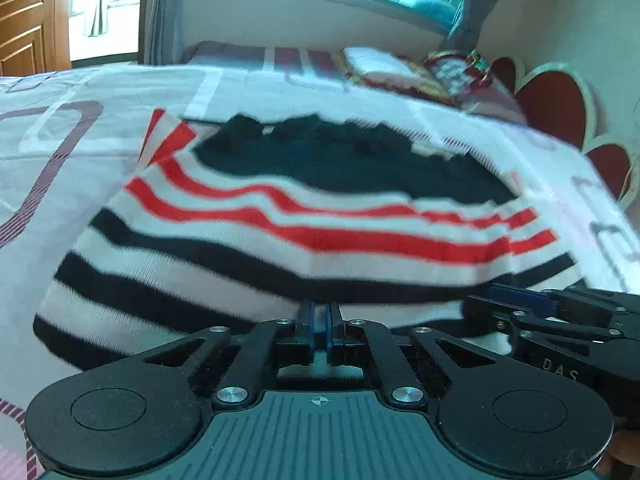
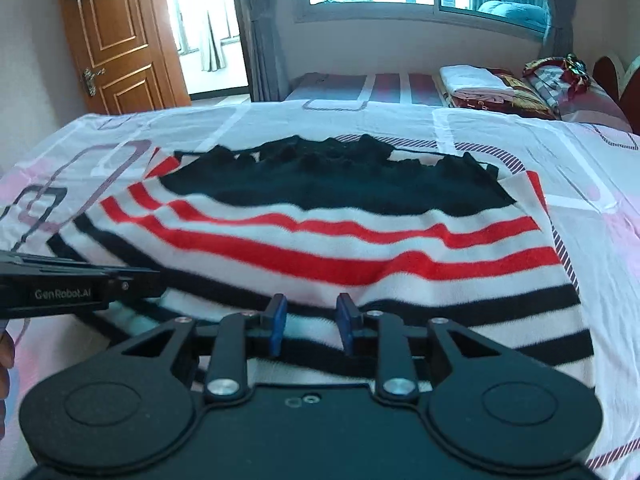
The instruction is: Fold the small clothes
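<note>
A small striped garment (image 1: 280, 232) lies on the bed, white with red and black stripes and a dark navy top part; it fills the middle of the right wrist view (image 2: 320, 240) too. My left gripper (image 1: 320, 312) is shut on the garment's near hem and lifts it a little. My right gripper (image 2: 312, 312) is open, its blue fingertips (image 2: 278, 314) set over the near hem, holding nothing. The right gripper shows at the right edge of the left wrist view (image 1: 520, 300), the left one at the left edge of the right wrist view (image 2: 136, 280).
The bed sheet (image 2: 480, 132) is white with pink and purple rectangles. Folded towels and clothes (image 2: 492, 88) are stacked at the far right of the bed. A red headboard (image 1: 560, 108) is to the right. A wooden door (image 2: 116, 36) and window are beyond.
</note>
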Available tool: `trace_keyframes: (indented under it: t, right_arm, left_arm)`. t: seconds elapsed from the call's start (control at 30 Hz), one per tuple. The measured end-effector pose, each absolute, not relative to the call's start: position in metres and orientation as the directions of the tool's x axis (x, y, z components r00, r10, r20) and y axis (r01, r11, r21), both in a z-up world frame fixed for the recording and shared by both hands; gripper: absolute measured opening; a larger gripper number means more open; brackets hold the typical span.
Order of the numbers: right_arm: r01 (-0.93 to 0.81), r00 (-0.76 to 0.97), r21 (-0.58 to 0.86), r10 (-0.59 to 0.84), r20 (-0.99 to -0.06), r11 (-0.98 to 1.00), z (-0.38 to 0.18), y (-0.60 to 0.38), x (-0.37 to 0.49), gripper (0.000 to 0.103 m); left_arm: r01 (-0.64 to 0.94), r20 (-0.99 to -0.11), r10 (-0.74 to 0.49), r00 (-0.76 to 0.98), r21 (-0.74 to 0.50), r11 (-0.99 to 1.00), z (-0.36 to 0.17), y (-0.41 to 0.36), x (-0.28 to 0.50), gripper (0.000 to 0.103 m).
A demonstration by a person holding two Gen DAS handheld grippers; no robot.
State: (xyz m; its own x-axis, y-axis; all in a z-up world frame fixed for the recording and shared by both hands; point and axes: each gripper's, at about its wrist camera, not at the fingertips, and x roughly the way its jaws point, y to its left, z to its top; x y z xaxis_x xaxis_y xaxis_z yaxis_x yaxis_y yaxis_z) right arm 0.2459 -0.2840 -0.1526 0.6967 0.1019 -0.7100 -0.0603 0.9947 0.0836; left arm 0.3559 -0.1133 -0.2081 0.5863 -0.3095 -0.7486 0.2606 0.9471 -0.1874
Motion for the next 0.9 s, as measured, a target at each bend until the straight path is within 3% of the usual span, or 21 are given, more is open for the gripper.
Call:
trace_keyframes:
  t: [0.1,0.43,0.9]
  right_arm:
    - [-0.067,0.664,0.041,0.075,-0.744,0.997,-0.169,-0.282,0.245,0.027]
    - [-0.048,0.681,0.015,0.043,-0.731,0.999,-0.161,-0.291,0.230,0.033]
    - [0.044,0.667,-0.014,-0.040,-0.744,0.999,-0.168,-0.343,0.219,0.030]
  left_arm:
    - [0.243,-0.741,-0.321,0.590,-0.215,0.946,-0.213,-0.109,0.355,0.003]
    - [0.216,-0.740,-0.305,0.600,-0.217,0.952,-0.213,-0.094,0.351,0.003]
    - [0.183,-0.743,-0.278,0.609,-0.209,0.961,-0.213,-0.077,0.353,0.003]
